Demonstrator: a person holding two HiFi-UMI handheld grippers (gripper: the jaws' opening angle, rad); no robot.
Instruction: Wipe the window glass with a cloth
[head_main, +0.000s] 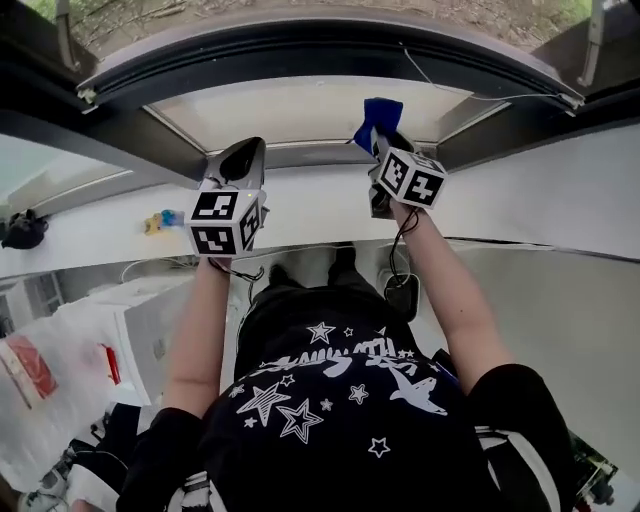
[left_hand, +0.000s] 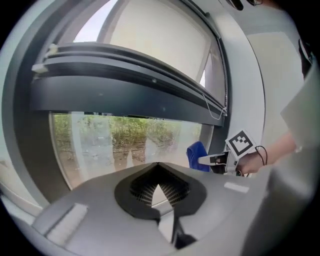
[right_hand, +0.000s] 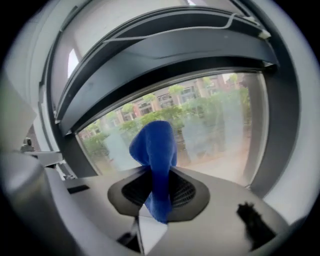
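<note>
A blue cloth (right_hand: 156, 155) is pinched between the jaws of my right gripper (head_main: 379, 137) and stands up out of them in front of the window glass (right_hand: 215, 120); I cannot tell whether it touches the pane. The head view shows the blue cloth (head_main: 380, 112) raised at the window's right side. My left gripper (head_main: 248, 152) is held up to the left of it, jaws shut with nothing between them. In the left gripper view the window glass (left_hand: 125, 142) shows greenery outside. The blue cloth (left_hand: 197, 155) and the right gripper (left_hand: 212, 160) are at the pane's right edge.
A dark frame bar (left_hand: 125, 90) crosses above the pane, with a pale blind (left_hand: 160, 40) over it and a thin cord (left_hand: 212, 107) at the right. A white sill (head_main: 310, 205) carries small coloured items (head_main: 160, 221). A white appliance (head_main: 130, 320) stands low at the left.
</note>
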